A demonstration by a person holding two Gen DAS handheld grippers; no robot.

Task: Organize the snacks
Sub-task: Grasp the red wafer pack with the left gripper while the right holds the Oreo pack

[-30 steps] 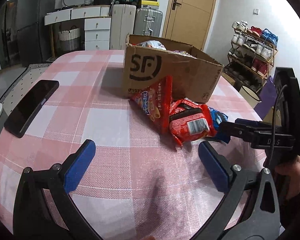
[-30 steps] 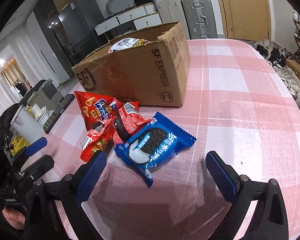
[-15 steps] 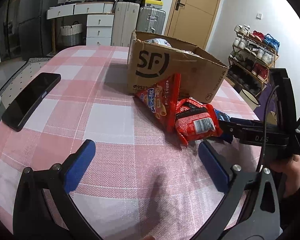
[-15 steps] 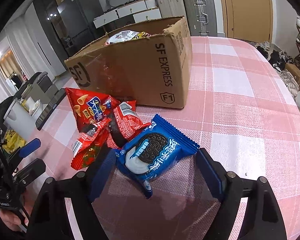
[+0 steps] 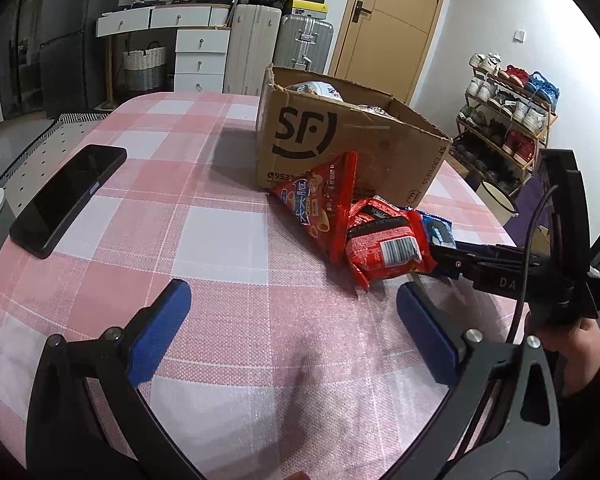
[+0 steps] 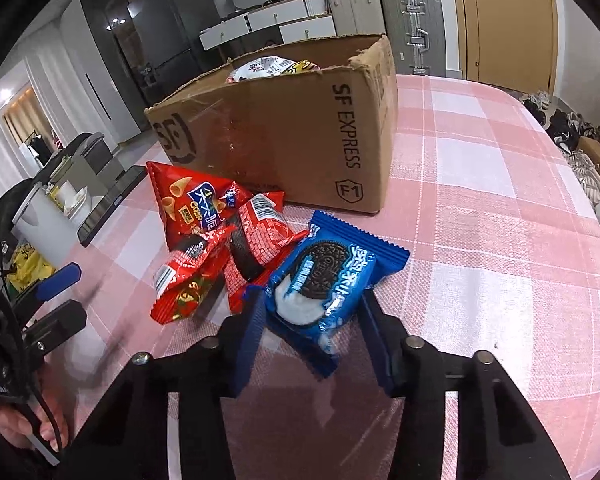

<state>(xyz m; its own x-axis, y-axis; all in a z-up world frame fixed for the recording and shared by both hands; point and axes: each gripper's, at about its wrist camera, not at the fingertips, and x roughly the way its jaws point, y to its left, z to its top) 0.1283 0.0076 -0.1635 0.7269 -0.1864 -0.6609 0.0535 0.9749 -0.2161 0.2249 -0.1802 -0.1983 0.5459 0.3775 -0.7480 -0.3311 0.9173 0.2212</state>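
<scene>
A blue cookie packet [image 6: 324, 280] lies on the pink checked tablecloth [image 6: 480, 240], and the jaws of my right gripper [image 6: 312, 300] are closing on it, their blue pads touching both of its sides. In the left wrist view only a blue corner of the packet [image 5: 438, 232] shows beside my right gripper [image 5: 440, 256]. A red cone-snack bag [image 6: 192, 200] and two red packets [image 6: 260, 236] [image 6: 188, 280] lie just to its left. Behind them stands an open cardboard box [image 6: 284, 128] with snacks inside. My left gripper [image 5: 292, 320] hangs open over bare cloth, short of the pile.
A black phone [image 5: 68, 196] lies near the table's left edge. Beyond the right edge stands a shoe rack [image 5: 508, 120]. Suitcases [image 5: 304, 44] and white drawers [image 5: 200, 52] line the far wall. A person's hand [image 5: 572, 344] holds the right gripper's handle.
The right gripper's jaws have narrowed from wide open to touching both sides of the blue cookie packet. The left gripper has stayed open and still.
</scene>
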